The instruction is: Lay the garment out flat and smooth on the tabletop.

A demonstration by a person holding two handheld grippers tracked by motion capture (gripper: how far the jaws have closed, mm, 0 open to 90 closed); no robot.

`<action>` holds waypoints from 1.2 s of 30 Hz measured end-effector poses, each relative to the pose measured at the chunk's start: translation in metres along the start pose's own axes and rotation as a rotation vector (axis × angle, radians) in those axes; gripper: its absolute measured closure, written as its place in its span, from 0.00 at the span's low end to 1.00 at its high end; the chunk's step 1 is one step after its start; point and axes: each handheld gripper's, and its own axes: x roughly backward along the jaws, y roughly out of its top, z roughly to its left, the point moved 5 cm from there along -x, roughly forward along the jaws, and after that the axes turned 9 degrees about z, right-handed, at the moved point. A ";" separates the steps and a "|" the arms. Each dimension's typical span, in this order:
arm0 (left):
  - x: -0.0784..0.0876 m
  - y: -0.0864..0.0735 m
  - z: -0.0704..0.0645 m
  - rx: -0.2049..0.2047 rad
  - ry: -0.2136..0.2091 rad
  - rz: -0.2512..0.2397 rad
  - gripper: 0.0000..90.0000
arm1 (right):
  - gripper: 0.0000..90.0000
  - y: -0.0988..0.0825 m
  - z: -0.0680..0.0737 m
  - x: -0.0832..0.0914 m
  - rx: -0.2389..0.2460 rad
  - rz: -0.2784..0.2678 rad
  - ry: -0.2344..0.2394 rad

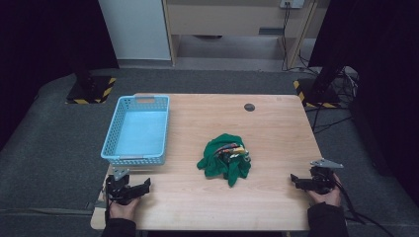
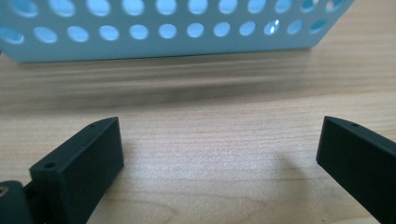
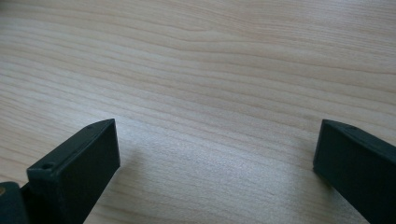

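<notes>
A crumpled green cloth (image 1: 225,159) with some yellow and red print lies near the middle of the wooden table (image 1: 276,133). A light blue perforated basket (image 1: 138,129) stands at the table's left, and its near wall (image 2: 163,32) fills the top of the left gripper view. My left gripper (image 1: 136,190) rests at the front left corner, just in front of the basket, jaws wide apart over bare wood (image 2: 219,154). At the front right edge my right gripper (image 1: 304,181) is open too, with only tabletop between its jaws (image 3: 215,154).
A small dark round grommet (image 1: 249,107) sits in the tabletop near the far edge. Grey carpet surrounds the table, with black stands on striped bases at the far left (image 1: 90,89) and far right (image 1: 321,89), and cables (image 1: 341,116) on the floor at right.
</notes>
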 end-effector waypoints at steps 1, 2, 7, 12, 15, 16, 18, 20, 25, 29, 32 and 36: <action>0.000 0.000 0.000 0.000 0.000 0.000 0.00 | 0.00 0.000 0.000 0.000 0.000 0.000 0.000; -0.004 0.002 -0.007 -0.036 0.047 0.024 0.00 | 0.01 0.002 0.002 0.004 -0.009 -0.016 0.007; -0.007 0.005 -0.015 -0.050 0.044 0.026 0.00 | 0.02 0.007 0.003 0.015 -0.014 -0.051 -0.002; -0.007 0.005 -0.015 -0.051 0.043 0.026 0.00 | 0.04 0.011 0.004 0.025 -0.027 -0.096 0.009; -0.007 0.005 -0.015 -0.051 0.042 0.026 0.00 | 0.04 0.016 0.006 0.029 -0.024 -0.110 0.014; -0.007 0.005 -0.015 -0.052 0.041 0.026 0.00 | 0.04 0.020 0.008 0.032 -0.022 -0.118 0.021; -0.007 0.005 -0.015 -0.055 0.041 0.026 0.00 | 0.04 0.024 0.010 0.035 -0.015 -0.125 0.023; -0.007 0.005 -0.015 -0.054 0.040 0.026 0.00 | 0.04 0.026 0.011 0.037 -0.012 -0.131 0.027; -0.008 0.007 -0.017 -0.076 0.026 0.028 0.00 | 0.04 0.036 0.017 0.046 -0.006 -0.161 0.032; -0.010 0.009 -0.023 -0.093 0.013 0.028 0.00 | 0.04 0.049 0.021 0.052 0.000 -0.189 0.049; -0.011 0.009 -0.026 -0.089 0.015 0.028 0.00 | 0.04 0.058 0.022 0.056 0.003 -0.206 0.054; -0.011 0.009 -0.027 -0.084 0.018 0.027 0.00 | 0.04 0.066 0.024 0.060 0.003 -0.231 0.065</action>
